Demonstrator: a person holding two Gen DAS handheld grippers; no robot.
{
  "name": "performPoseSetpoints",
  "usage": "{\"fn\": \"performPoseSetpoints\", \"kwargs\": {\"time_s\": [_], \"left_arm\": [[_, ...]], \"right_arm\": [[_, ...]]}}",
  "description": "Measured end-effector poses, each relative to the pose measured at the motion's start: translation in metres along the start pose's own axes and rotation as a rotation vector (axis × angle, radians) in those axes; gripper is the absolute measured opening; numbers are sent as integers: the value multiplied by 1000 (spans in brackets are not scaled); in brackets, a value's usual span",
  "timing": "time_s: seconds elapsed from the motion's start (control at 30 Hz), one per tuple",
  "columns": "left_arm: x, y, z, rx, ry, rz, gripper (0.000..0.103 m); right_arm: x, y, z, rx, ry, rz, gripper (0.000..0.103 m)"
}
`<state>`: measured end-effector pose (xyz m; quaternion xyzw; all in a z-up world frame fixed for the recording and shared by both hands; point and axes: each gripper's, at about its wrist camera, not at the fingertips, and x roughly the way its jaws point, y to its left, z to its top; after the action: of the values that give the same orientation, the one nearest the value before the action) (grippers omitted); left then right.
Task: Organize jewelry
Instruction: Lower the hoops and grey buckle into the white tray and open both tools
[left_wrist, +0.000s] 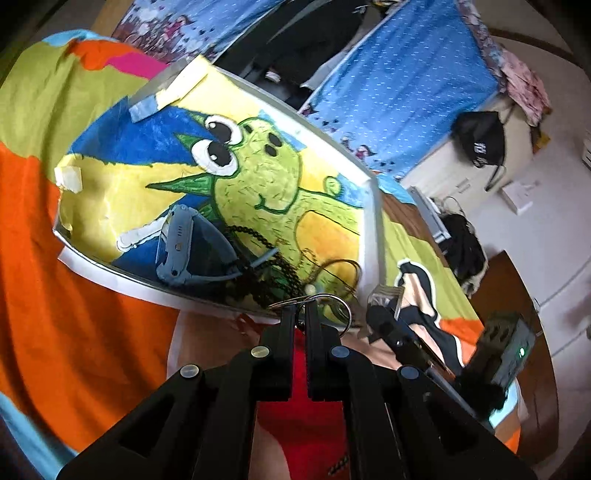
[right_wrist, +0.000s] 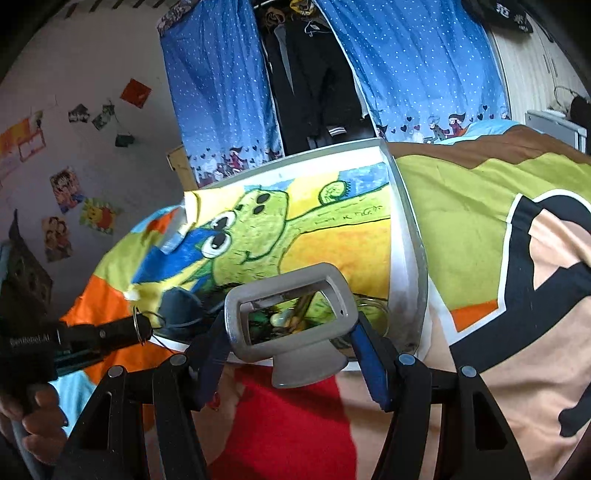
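A thin metal ring (left_wrist: 328, 301) is sitting pinched between the nearly closed fingers of the left gripper (left_wrist: 300, 310), hanging just over the near edge of the white tray (left_wrist: 371, 236). Beyond it, inside the tray's near corner, a tangle of black bead chains (left_wrist: 273, 273) and gold-toned pieces is lying on the frog drawing (left_wrist: 258, 173), beside a blue-grey case (left_wrist: 184, 247). The right gripper (right_wrist: 290, 325) is standing wide, its blue-padded fingers (right_wrist: 365, 350) clamping the sides of a grey rectangular box (right_wrist: 291, 314), open toward the camera and held at the tray's near rim. The tray is resting on a colourful blanket (right_wrist: 461, 229).
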<state>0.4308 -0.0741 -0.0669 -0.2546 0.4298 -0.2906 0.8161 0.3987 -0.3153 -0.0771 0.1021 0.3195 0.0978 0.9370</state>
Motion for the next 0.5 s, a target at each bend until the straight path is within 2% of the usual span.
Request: {"fn": "performPoseSetpoints", "kwargs": {"time_s": [0.27, 0.5], "left_arm": [[22, 9, 8, -76, 20, 66, 3], [31, 10, 16, -91, 43, 106, 3]], "right_arm": [[17, -6, 3, -32, -5, -53, 62], [25, -17, 4, -8, 13, -78, 62]]}}
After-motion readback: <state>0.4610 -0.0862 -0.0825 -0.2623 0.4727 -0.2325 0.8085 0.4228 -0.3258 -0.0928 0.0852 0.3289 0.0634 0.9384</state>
